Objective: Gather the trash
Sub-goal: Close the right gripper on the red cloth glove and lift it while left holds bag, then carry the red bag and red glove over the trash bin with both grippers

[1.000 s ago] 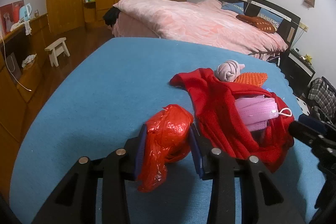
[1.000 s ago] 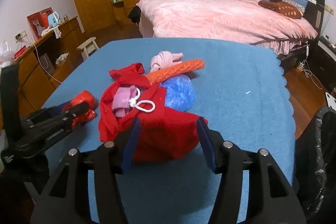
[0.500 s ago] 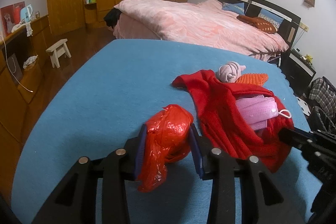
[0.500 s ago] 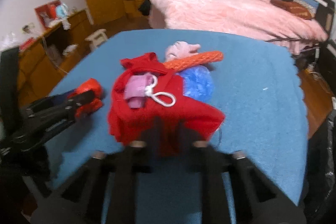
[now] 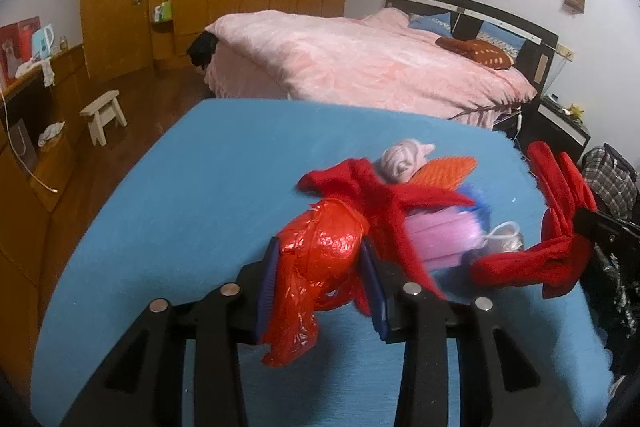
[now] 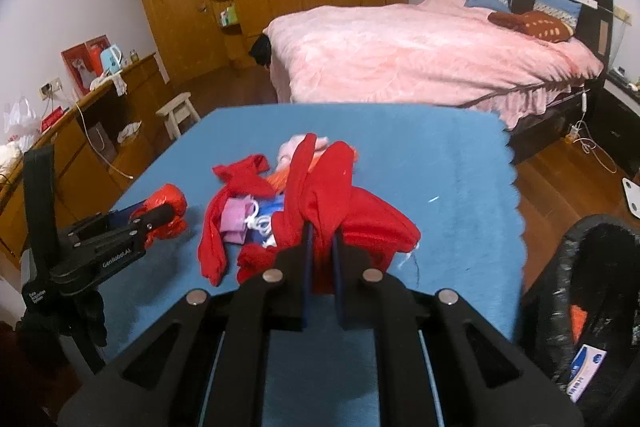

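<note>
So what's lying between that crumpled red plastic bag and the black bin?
Seen from the right wrist: a red cloth, pinched by the right gripper, over a pink mask.

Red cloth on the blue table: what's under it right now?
The red cloth is pinched up by the right gripper. Exposed beneath: a pink face mask with white ear loops, a blue plastic bag, partly seen. An orange mesh piece and pink bundle lie behind. The rest is covered.

Pile of stuff sits mid-frame on the table (image 6: 460, 163): mask (image 6: 234, 217) tucked under the cloth (image 6: 360, 219), plastic bag (image 6: 166, 205) off to its left, trash bin (image 6: 592, 291) lower right, bed (image 6: 420, 55) behind.
</note>
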`<state>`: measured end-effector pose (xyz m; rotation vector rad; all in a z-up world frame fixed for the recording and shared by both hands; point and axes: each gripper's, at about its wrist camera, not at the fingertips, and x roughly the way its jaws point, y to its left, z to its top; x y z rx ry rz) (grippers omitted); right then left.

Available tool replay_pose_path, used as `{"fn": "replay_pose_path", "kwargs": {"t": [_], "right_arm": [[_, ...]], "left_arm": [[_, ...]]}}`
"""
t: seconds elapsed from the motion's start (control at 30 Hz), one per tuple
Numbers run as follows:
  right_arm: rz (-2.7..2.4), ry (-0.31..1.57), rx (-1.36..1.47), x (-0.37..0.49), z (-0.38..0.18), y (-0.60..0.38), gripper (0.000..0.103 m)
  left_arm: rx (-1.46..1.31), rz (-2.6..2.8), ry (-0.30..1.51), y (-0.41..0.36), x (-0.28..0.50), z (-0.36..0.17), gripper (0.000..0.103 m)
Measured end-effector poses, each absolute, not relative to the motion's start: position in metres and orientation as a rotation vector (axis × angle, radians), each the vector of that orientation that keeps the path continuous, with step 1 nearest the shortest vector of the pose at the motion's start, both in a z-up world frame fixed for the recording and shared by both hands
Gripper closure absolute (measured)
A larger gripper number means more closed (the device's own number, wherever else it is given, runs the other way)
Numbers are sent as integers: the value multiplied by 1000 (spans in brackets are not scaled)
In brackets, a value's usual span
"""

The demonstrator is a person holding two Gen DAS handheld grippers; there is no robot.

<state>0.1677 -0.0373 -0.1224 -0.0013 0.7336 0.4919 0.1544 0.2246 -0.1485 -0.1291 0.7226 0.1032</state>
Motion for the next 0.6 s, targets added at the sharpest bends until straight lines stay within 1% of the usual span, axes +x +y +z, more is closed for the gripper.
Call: {"fn": "replay_pose_path", "kwargs": {"t": [0.6], "right_arm": [[454, 663, 16, 145, -84, -79, 95]], "left_arm": [[-73, 2, 653, 166, 141, -90, 64]]}}
